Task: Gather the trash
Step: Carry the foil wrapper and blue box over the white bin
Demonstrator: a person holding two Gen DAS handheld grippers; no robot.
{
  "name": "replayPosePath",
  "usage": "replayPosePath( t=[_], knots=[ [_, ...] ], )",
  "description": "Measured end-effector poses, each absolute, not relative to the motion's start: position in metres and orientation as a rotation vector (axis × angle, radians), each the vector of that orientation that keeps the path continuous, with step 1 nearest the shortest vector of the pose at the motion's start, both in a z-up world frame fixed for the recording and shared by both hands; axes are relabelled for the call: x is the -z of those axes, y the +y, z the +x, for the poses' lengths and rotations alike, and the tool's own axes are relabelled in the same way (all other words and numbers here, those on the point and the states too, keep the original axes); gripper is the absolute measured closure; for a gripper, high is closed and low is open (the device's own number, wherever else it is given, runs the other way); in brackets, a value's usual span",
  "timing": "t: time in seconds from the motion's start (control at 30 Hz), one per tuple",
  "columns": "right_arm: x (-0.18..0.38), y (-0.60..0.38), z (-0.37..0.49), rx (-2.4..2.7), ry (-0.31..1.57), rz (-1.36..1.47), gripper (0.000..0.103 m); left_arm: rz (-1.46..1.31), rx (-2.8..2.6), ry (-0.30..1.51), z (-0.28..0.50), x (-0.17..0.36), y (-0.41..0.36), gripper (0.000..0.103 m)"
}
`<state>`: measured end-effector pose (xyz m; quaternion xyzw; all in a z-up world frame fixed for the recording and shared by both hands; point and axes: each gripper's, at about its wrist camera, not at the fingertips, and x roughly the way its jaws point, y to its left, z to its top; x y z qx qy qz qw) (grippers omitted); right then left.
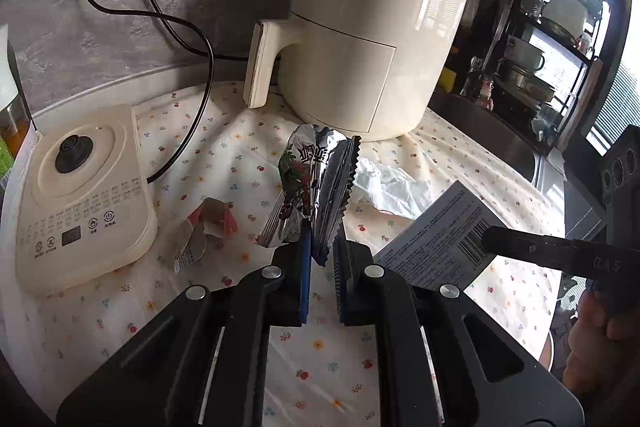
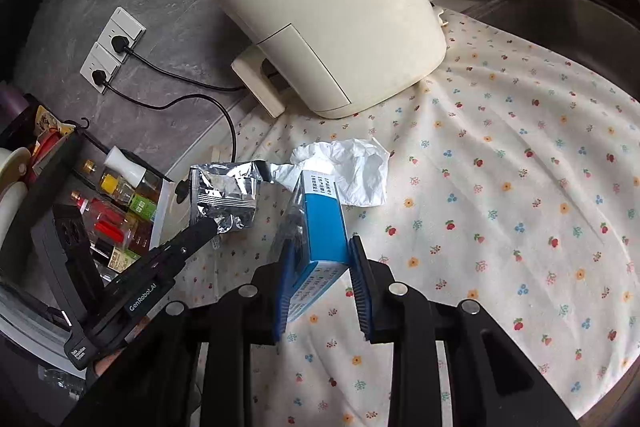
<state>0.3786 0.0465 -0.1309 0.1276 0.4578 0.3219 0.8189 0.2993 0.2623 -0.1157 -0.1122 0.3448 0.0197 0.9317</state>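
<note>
In front of the cream air fryer, on the floral-cloth table, two trash items are already gripped: the silver foil wrapper is pinched at its lower edge by the clenched left gripper, its long axis standing up and away from the fingers; the blue-and-white carton is clamped across its narrow width by the right gripper, long axis running forward toward the fryer. A crumpled white tissue is left just fryer-side of the carton tip, nearer the right gripper. Pink torn paper lies between wrapper and kettle base, nearer the left. Foil is crinkled, serrated-edged; carton rigid; tissue soft.
</note>
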Motion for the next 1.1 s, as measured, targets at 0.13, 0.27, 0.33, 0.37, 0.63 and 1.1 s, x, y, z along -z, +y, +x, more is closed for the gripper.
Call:
replayPosePath(
  t=[0.13,0.27,0.33,0.37,0.63,1.1],
  knots=[
    [0.124,0.032,0.365,-0.671,0.951,0.243,0.078,-0.219,-0.069,0.684,0.286,0.107,0.255,0.093],
    [0.121,0.016,0.351,-0.670,0.939,0.224,0.079,-0.226,-0.094,0.631,0.268,0.094,0.248,0.093],
    [0.119,0.006,0.344,-0.673,0.930,0.216,0.080,-0.236,-0.100,0.616,0.260,0.088,0.242,0.093],
    [0.118,0.000,0.339,-0.673,0.929,0.213,0.080,-0.240,-0.101,0.614,0.256,0.087,0.238,0.093],
    [0.100,-0.066,0.315,-0.632,0.898,0.233,0.081,-0.229,-0.021,0.639,0.241,0.082,0.168,0.093],
    [0.090,-0.234,0.278,-0.439,0.859,0.315,0.081,-0.175,0.215,0.716,0.248,0.090,0.002,0.093]
  ],
)
